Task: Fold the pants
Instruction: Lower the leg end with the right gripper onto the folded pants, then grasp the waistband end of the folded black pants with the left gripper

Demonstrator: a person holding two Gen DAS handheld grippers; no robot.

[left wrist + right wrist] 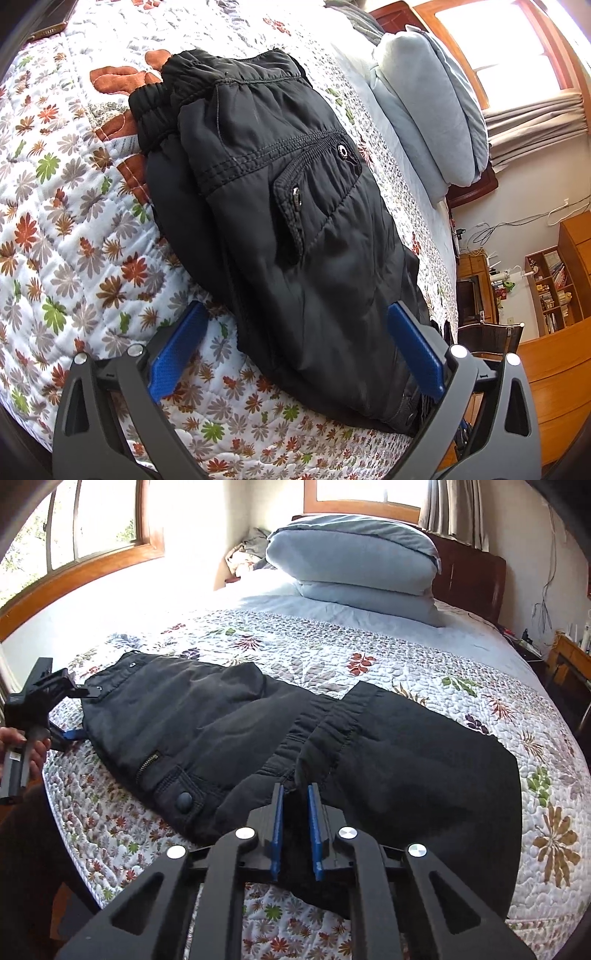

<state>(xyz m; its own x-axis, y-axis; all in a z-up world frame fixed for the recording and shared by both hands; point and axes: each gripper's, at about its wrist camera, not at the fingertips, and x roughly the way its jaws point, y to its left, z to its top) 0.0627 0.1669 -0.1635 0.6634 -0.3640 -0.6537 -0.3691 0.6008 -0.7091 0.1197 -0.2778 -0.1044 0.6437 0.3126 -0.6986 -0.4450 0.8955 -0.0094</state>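
Left gripper [295, 350], spread wide with its blue pads astride the pants' [280, 206] near end, is shown grasping nothing; the right gripper [295, 827] is seen nearly closed over a dark fold of fabric, though a firm clamp cannot be confirmed. Black pants are displayed folded on the floral quilt [55, 221], where a snap [184, 799], a zipper [147, 762] and an eyelet [342, 151] are visible but no legible writing is found. Stacked blue pillows [354, 561] and a bookshelf [554, 288] are noted beyond.
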